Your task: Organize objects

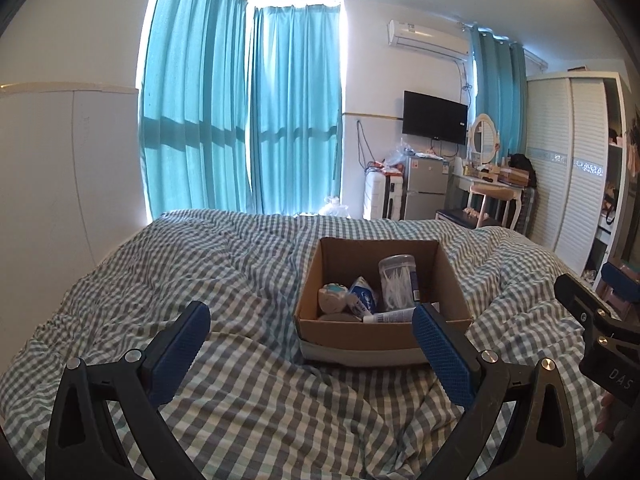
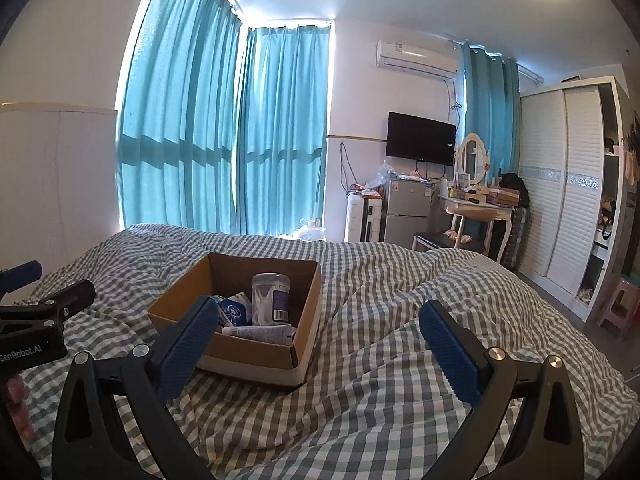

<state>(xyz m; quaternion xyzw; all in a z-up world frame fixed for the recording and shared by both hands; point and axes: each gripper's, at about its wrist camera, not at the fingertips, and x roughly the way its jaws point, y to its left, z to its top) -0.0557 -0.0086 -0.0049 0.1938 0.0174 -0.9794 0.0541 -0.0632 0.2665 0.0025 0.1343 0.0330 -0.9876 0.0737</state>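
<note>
An open cardboard box [image 1: 340, 332] sits on the checked bedspread [image 1: 240, 272]; it also shows in the right wrist view [image 2: 240, 354]. Inside stand a clear jar of white sticks [image 1: 396, 282], a blue-and-white packet [image 1: 363, 299], a round white roll [image 1: 333, 298] and a white tube [image 1: 390, 316] lying flat. The jar [image 2: 270, 298] and tube [image 2: 260, 333] show in the right wrist view too. My left gripper [image 1: 310, 330] is open and empty, just short of the box. My right gripper [image 2: 318, 326] is open and empty, to the right of the box.
Teal curtains [image 1: 240, 112] hang behind the bed. A small fridge [image 1: 426, 188], a wall TV [image 1: 435, 117], a vanity table with mirror [image 1: 486, 176] and a white wardrobe [image 1: 568, 168] stand at the back right. A pink stool [image 2: 620, 308] stands by the wardrobe.
</note>
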